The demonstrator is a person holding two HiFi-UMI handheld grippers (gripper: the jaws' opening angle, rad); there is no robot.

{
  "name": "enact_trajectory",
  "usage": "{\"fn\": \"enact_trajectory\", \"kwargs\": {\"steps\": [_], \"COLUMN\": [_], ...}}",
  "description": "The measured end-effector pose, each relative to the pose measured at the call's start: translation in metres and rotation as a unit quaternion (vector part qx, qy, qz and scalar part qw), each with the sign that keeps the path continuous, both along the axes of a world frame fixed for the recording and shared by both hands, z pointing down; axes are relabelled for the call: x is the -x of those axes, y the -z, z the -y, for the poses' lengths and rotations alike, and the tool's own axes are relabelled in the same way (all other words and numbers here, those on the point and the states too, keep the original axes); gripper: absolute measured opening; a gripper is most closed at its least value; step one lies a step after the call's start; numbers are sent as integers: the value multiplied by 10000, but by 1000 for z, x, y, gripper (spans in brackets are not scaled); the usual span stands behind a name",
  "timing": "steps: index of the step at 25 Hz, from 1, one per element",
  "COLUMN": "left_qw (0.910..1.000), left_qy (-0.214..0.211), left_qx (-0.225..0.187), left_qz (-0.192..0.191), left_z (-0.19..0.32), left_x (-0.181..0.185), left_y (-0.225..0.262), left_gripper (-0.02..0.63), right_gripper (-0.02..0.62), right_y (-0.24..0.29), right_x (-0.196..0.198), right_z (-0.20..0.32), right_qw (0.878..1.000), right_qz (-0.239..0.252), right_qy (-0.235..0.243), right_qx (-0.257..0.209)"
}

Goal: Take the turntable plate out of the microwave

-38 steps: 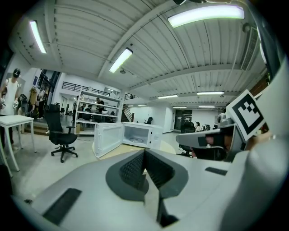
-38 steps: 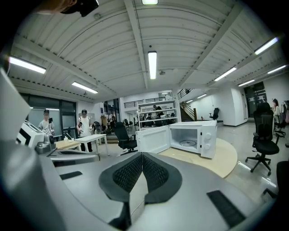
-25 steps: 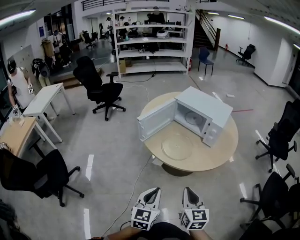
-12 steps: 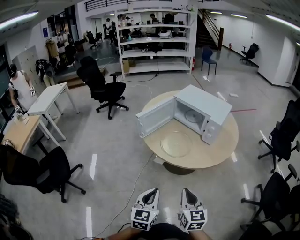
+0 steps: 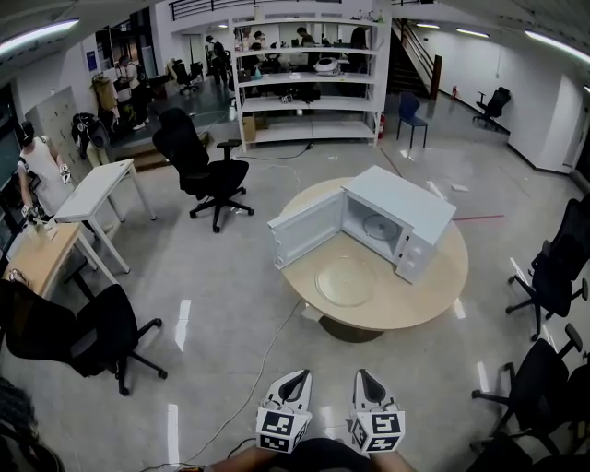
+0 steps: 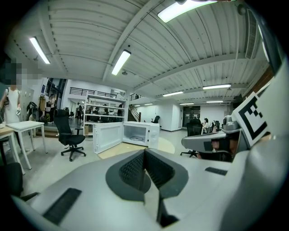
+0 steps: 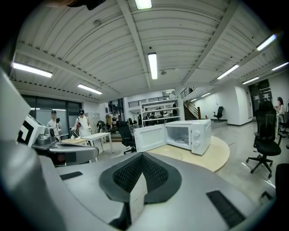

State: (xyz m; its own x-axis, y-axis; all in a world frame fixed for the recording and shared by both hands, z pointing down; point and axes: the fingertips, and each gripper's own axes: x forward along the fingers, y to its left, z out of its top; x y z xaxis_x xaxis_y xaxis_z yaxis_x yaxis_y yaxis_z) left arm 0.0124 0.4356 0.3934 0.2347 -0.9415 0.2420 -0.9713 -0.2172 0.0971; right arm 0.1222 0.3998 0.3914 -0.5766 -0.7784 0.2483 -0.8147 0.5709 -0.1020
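The left gripper [image 6: 144, 154] and right gripper [image 7: 142, 155] were closed and empty, well apart from the round table [image 5: 433, 300]. The glass plate [image 5: 346, 281] lay there, just before the open microwave [image 5: 406, 217].

We look down on an open-plan workshop, where a glossy grey floor [image 5: 230, 304] mirrors strip lights [image 7: 152, 65] set in a ribbed white ceiling [image 7: 90, 40]. A round wooden table [image 5: 415, 304] stands mid-room, with black office chairs [image 5: 198, 166] scattered around it. A white desk [image 5: 92, 194] and a wooden desk [image 5: 32, 263] line the left side. Tall white shelving [image 5: 304, 78] fills the far end, near a staircase [image 5: 410, 55] and a blue chair [image 5: 406, 115]. White walls [image 5: 498, 74] close the right. A cable [image 5: 267, 359] trails over the floor. What may be a balcony rail [image 5: 203, 7] runs above the shelving.
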Motion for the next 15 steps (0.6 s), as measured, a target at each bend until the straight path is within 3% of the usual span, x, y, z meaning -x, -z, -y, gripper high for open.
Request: {"fn": "enact_trajectory", "kwargs": {"steps": [15], "left_qw": [9999], "left_qy": [-78], "left_qx": [-66], "left_qz": [-2], "left_z": [11], "left_x": [8], "left_y": [3], "left_gripper": [46], "right_gripper": [15], "right_y": [0], "right_x": [9], "right_z": [10], "right_qw": [10000], "right_qz": [-44], "right_qy": [-49], "right_qx": [-35]}}
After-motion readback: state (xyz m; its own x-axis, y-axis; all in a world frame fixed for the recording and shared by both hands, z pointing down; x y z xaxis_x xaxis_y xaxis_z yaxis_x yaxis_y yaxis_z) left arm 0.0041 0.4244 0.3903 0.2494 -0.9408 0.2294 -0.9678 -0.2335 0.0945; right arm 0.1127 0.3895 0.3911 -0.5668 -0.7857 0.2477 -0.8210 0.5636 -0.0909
